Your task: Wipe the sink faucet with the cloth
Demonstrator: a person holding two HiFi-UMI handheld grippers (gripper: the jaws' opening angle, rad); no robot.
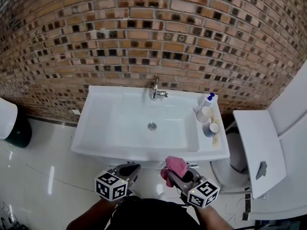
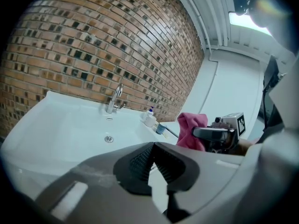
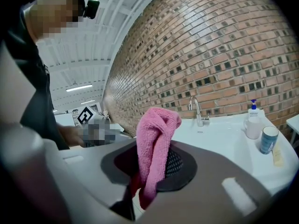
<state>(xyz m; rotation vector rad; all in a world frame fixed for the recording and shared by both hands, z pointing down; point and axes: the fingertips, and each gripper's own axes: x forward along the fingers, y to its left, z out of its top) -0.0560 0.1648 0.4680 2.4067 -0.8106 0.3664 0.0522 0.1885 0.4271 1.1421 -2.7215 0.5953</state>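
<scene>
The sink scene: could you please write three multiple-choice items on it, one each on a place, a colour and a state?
1. Where is the faucet? A) middle of the sink's back edge B) its left front corner C) on the floor
2. What colour is the cloth? A) blue B) pink C) white
3. How is the right gripper? A) open, empty B) shut on the cloth C) resting in the basin
Key: 1 A, it rises by the brick wall, behind the drain; 2 B, pink in all views; 3 B, the cloth hangs pinched between its jaws.
</scene>
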